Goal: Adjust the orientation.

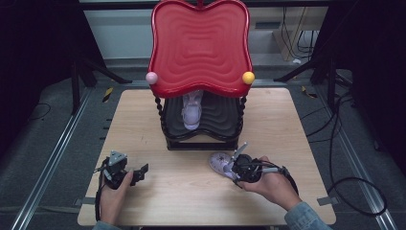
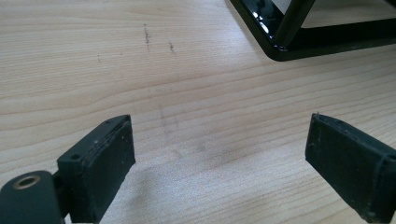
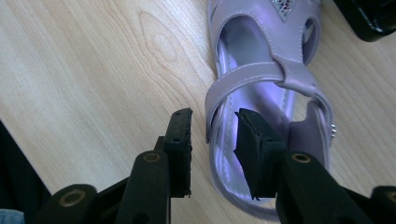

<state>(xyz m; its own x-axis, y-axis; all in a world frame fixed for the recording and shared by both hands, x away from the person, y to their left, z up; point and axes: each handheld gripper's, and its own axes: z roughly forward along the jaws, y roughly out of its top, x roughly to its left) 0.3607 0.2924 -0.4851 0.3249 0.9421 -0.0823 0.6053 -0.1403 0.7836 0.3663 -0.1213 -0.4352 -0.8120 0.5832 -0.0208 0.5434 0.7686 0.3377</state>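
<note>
Right hand comes in from the lower right, wrist low on the table (image 1: 143,124), holding the right tool (image 1: 233,168) angled toward the left and slightly away from the person. Its jaws straddle the side edge of a lilac sandal (image 3: 261,93) near the heel strap: one jaw outside on the wood, the other over the insole. A gap shows between the pads and the strap, so not clamped, nothing gripped.

The sandal lies flat on the table just in front of the black lower shelf of the red-topped rack (image 1: 201,43); a second lilac shoe (image 1: 191,111) stands on that shelf.

Left hand rests at the near left, left tool (image 1: 139,171) pointing right, jaws spread wide over bare wood, released.

From above, the right tool covers the sandal's heel end. Sandal toe is cut off in the right gripper view. The shelf shoe is partly hidden under the red top.
</note>
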